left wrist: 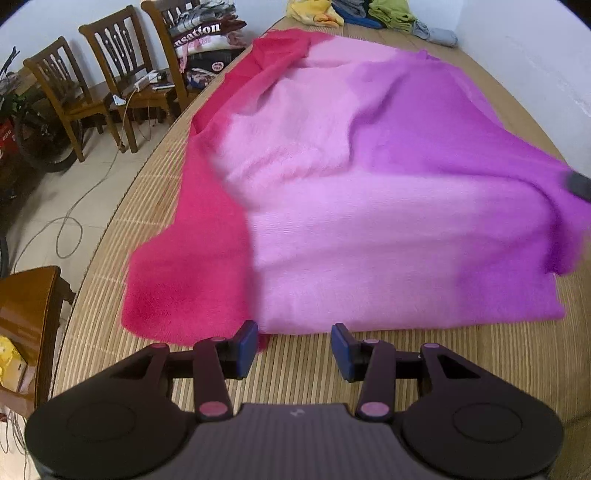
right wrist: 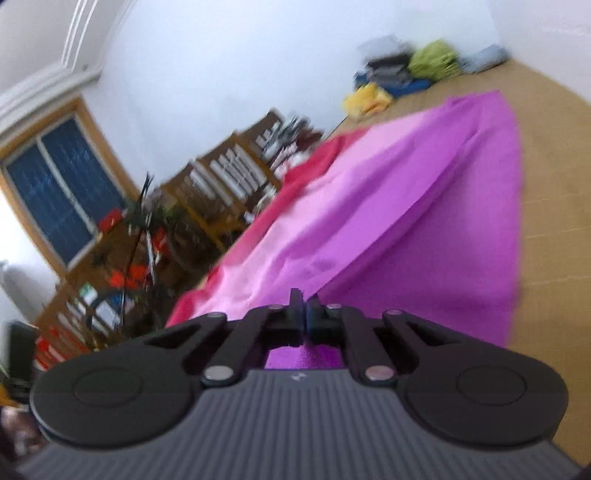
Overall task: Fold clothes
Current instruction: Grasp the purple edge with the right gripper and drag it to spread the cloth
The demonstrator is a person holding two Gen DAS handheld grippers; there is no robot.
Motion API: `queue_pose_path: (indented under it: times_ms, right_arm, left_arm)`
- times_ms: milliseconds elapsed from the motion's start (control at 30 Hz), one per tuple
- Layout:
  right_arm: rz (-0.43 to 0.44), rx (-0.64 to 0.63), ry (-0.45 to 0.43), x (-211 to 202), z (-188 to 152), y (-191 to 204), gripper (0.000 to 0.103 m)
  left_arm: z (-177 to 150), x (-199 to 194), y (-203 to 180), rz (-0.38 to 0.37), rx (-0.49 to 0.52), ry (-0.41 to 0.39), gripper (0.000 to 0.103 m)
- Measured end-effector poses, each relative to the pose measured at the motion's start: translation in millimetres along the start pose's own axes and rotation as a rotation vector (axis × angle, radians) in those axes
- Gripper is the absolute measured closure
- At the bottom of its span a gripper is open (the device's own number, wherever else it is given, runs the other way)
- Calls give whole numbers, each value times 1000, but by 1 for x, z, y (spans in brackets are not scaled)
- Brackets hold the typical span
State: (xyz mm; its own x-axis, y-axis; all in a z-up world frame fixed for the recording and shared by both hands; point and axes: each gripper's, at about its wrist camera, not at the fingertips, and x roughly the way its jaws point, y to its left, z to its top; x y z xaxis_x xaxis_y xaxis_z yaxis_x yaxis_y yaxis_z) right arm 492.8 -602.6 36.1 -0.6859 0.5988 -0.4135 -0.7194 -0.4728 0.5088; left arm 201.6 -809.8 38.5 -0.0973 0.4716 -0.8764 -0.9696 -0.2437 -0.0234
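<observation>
A fleece cloth in red, pink and purple bands lies spread on a bamboo mat. My left gripper hovers open over the bare mat just in front of the cloth's near edge, with nothing between its blue pads. My right gripper is shut on the cloth's purple edge, and the cloth rises in a tented fold toward its tips. In the left wrist view the right gripper shows as a dark shape at the lifted purple corner on the far right.
Folded and loose clothes are piled at the mat's far end. Wooden chairs stand left of the mat, one stacked with clothes. A cable trails on the floor. A white wall borders the right side.
</observation>
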Motion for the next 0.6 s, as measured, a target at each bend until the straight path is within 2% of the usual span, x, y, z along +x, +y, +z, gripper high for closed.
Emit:
queue_pose_path:
  times_ms: [100, 233, 300, 400, 467, 600]
  right_arm:
    - [-78, 43, 0, -55, 5, -16, 99]
    - [-225, -6, 67, -99, -3, -34, 99]
    - [-266, 29, 103, -102, -12, -48, 96]
    - [-299, 113, 107, -96, -28, -63, 92]
    - [-337, 142, 117, -90, -41, -66, 72]
    - [-352, 57, 137, -76, -53, -47, 69]
  left_arm:
    - [2, -1, 3, -6, 24, 3, 57]
    - [-6, -2, 3, -4, 58, 24, 57]
    - [-10, 0, 3, 7, 74, 33, 57]
    - [-12, 0, 0, 40, 83, 35, 57]
    - [-10, -4, 2, 51, 78, 24, 57]
    - [-8, -12, 17, 101, 75, -11, 56]
